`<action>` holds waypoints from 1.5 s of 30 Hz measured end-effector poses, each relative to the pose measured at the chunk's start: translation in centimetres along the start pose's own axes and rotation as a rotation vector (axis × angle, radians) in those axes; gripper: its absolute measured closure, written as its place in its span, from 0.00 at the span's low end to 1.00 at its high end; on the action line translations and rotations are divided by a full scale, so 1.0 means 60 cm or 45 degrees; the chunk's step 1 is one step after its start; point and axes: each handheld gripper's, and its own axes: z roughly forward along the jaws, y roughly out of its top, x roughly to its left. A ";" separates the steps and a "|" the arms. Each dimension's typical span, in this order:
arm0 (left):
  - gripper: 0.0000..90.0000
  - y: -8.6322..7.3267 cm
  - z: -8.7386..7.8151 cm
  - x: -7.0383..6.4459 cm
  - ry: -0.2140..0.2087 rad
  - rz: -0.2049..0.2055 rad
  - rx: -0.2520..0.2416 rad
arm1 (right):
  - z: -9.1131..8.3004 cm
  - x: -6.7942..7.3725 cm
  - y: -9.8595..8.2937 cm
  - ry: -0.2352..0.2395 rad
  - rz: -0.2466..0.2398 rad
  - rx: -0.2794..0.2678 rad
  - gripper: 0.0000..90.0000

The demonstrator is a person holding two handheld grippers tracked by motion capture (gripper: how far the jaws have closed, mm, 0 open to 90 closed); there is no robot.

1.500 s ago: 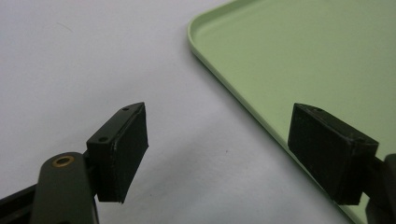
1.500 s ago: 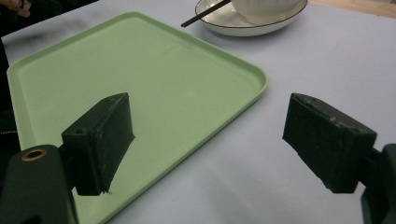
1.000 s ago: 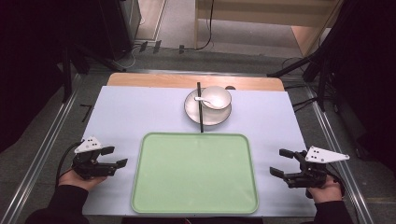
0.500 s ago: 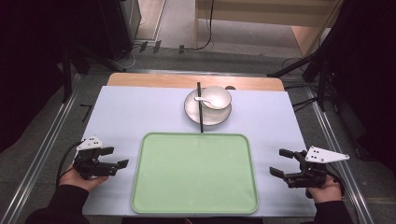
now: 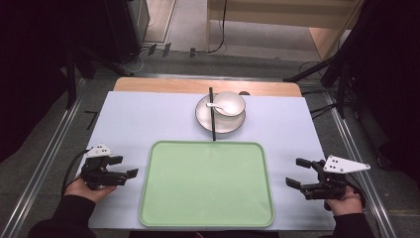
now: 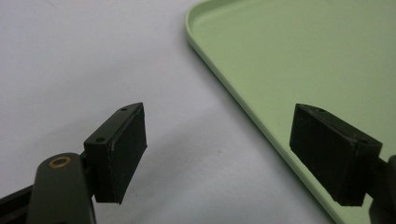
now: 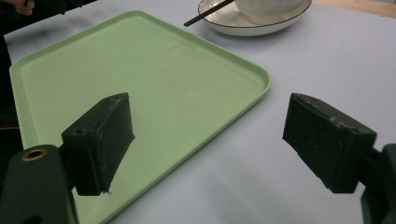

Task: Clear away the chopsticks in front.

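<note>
A bare light-green tray lies at the near middle of the white table. Behind it stands a white plate with a white bowl on it; a white spoon rests in the bowl, and black chopsticks lie across the plate's left side. My left gripper sits open left of the tray, nothing between its jaws, and its own view shows the tray's edge. Right of the tray, my right gripper is open and holds nothing; tray, plate and chopsticks lie ahead of it.
A wooden strip runs along the table's far edge. Metal rails flank the table on both sides, and dark stands and cables are on the floor beyond.
My left gripper has shifted slightly nearer the table's front edge. The right gripper and the dishes have not moved.
</note>
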 end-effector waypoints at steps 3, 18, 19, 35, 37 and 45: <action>0.25 0.005 0.005 -0.003 -0.003 0.014 0.008 | 0.001 0.001 0.000 0.003 0.000 0.008 0.18; 0.36 0.051 0.027 -0.005 -0.076 0.034 0.017 | 0.003 -0.001 0.001 0.005 -0.004 0.009 0.18; 0.36 0.059 0.030 -0.004 -0.089 0.023 0.017 | 0.004 -0.001 0.000 0.004 -0.006 0.011 0.18; 0.38 0.139 0.056 -0.033 -0.099 0.044 0.074 | 0.004 -0.003 -0.002 -0.003 0.010 0.022 0.18; 0.38 0.145 0.058 -0.036 -0.104 0.045 0.067 | 0.003 -0.004 -0.002 -0.004 0.011 0.022 0.18; 0.44 0.193 0.074 -0.048 -0.135 0.065 0.066 | 0.003 -0.003 -0.002 -0.007 0.009 0.020 0.18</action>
